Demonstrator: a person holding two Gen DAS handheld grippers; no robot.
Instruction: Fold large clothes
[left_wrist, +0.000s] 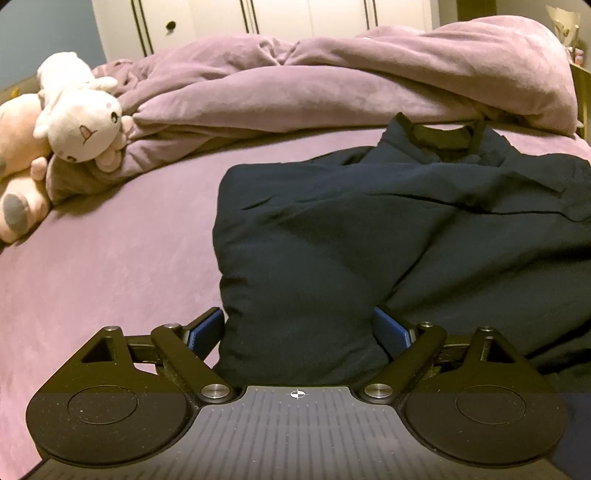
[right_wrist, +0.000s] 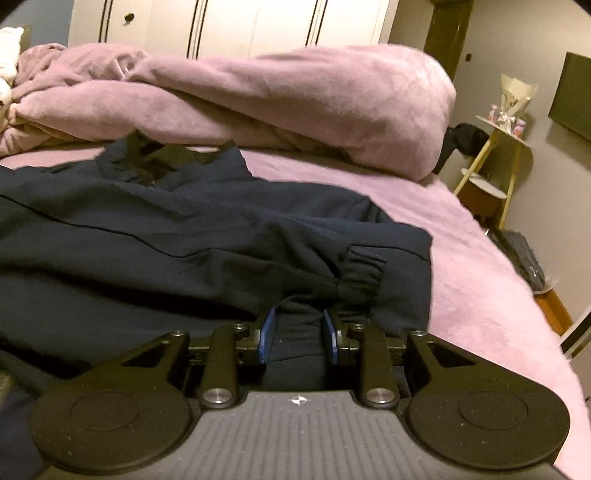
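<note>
A dark navy jacket (left_wrist: 369, 229) lies spread on the purple bed sheet (left_wrist: 110, 266), its collar (left_wrist: 439, 136) at the far end. My left gripper (left_wrist: 297, 317) stands wide open at the jacket's near left corner; a thick fold of fabric fills the space between its blue pads (left_wrist: 205, 330). In the right wrist view the jacket (right_wrist: 147, 240) shows a gathered sleeve cuff (right_wrist: 364, 269) lying across its near right side. My right gripper (right_wrist: 299, 317) is shut on a narrow bunch of the jacket's fabric just below that cuff, its pads (right_wrist: 267, 336) pressing in on both sides.
A rumpled purple duvet (left_wrist: 332, 85) is heaped along the far side of the bed. Two plush toys (left_wrist: 81, 122) sit at the far left. Right of the bed stands a small side table (right_wrist: 506, 125). White wardrobe doors (right_wrist: 229, 26) are behind.
</note>
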